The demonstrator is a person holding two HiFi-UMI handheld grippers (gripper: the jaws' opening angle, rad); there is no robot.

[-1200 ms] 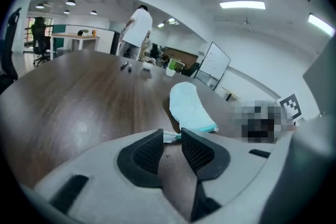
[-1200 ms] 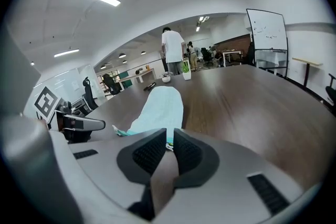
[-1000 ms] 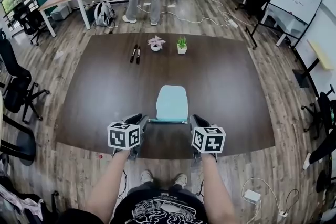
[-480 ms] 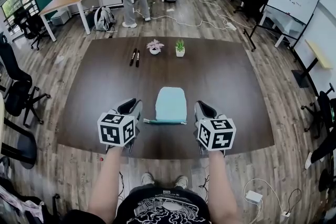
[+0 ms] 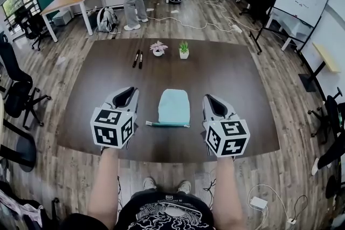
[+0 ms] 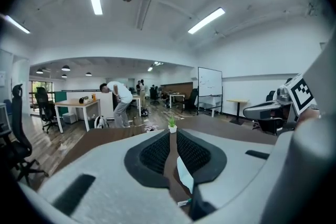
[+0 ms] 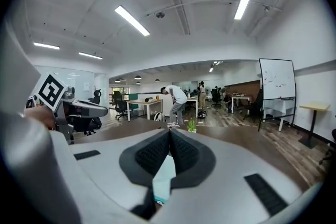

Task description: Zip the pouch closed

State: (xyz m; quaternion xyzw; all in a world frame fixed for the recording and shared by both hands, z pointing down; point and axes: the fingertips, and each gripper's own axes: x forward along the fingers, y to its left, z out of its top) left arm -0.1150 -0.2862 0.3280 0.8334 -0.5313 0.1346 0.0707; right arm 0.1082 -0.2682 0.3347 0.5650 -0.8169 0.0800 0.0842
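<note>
The pouch [image 5: 174,106] lies on the bench [image 5: 232,70] below and midway between the tongs, zip edge crosswise (neither hand nearer). The left tongs [image 5: 125,96] have just been closing to an empty slit; the right tongs [image 5: 214,104] are closed, empty.

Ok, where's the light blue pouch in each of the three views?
Head view: the pouch lies at the centre of the picture.
Left gripper view: a pale sliver, low and just right of centre.
Right gripper view: low, just left of centre.
Shared landmark: the green potted plant, beyond the pouch.
</note>
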